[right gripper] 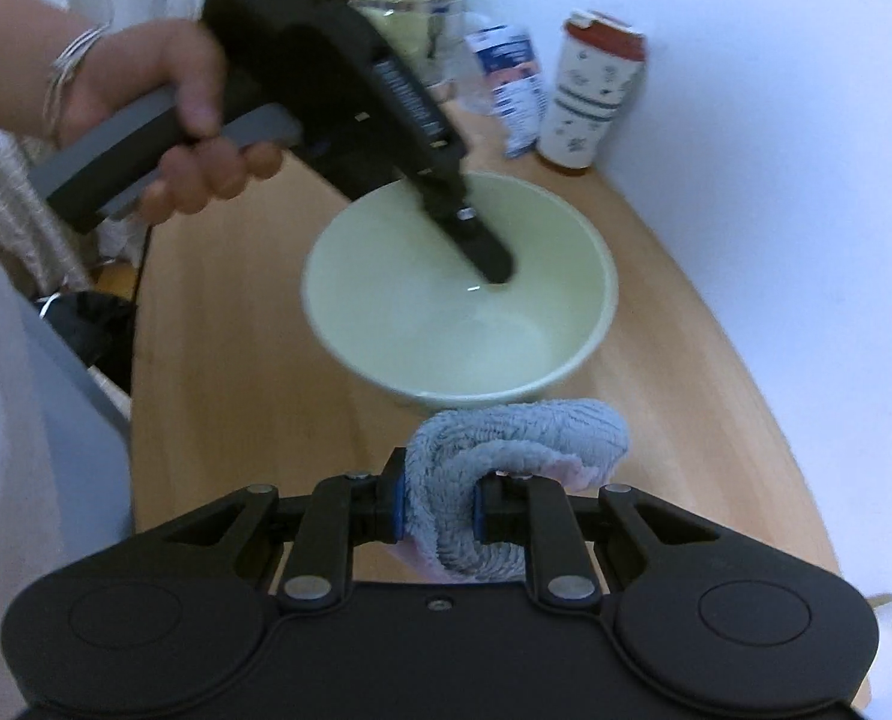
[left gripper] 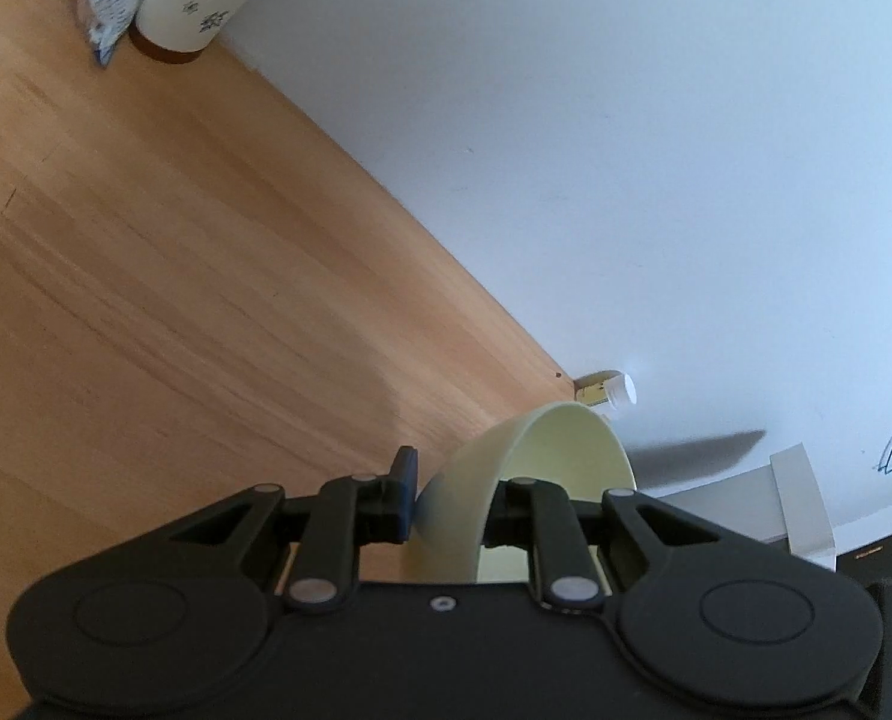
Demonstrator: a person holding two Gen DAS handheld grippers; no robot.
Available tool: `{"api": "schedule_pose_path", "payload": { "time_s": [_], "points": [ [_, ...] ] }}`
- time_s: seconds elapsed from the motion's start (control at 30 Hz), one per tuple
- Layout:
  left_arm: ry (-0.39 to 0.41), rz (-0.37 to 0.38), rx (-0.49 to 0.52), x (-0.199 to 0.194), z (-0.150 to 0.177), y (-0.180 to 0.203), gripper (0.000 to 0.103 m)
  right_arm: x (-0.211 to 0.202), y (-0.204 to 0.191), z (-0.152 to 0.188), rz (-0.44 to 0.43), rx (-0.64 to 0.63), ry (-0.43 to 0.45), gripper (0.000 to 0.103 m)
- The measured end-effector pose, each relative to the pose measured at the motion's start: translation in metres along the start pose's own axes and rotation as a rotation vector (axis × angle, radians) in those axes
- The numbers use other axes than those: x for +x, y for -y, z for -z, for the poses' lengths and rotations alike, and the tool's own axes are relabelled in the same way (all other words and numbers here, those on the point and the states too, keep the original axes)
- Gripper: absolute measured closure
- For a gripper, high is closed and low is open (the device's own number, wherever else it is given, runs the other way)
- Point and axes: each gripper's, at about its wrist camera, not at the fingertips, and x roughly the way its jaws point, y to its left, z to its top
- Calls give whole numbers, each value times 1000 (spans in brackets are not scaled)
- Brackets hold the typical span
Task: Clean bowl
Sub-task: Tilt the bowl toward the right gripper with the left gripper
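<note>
Bowl (right gripper: 461, 294), pale green and glossy inside (it looks bare), tilts toward the right wrist camera above the wooden desk (right gripper: 236, 372). Left gripper (left gripper: 446, 507) has its fingers (left gripper: 407, 474) clamped on the bowl's rim. Right gripper (right gripper: 437, 510) fingers pinch a folded blue-grey cloth (right gripper: 506, 450) just beside the bowl's near edge.

We count one pale green bowl (right gripper: 458, 300) on the wooden table (right gripper: 686, 420), one grey cloth (right gripper: 506, 444), and two grippers: the left gripper (right gripper: 494, 267) and the right gripper (right gripper: 437, 516). At the far end we see one patterned tumbler (right gripper: 590, 102) and one printed packet (right gripper: 512, 84). One small bottle (left gripper: 608, 391) lies by the wall.
</note>
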Motion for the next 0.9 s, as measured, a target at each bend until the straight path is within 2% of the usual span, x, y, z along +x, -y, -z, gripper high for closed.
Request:
{"api": "schedule_pose_path", "payload": {
  "time_s": [0.3, 0.47, 0.53, 0.7, 0.77, 0.83, 0.9],
  "points": [
    [11, -29, -38, 8, 8, -4, 87, 0, -12, 9, -81, 88, 22, 81],
    [33, -70, -68, 12, 13, -11, 87, 2, -16, 7, -143, 235, 67, 81],
    [30, -80, -74, 13, 14, -15, 87, -3, -10, 7, -188, 337, 99, 81],
    [24, -90, -84, 12, 14, -18, 87, -36, 8, 10, -239, 486, 170, 81],
    [19, -98, -81, 13, 15, -18, 87, -48, 20, 9, -237, 526, 211, 81],
    [4, -108, -73, 14, 18, -17, 87, -60, 31, 5, -194, 566, 266, 81],
    [-13, -116, -65, 17, 21, -16, 87, -60, 36, 0, -160, 575, 285, 81]
  ]
}}
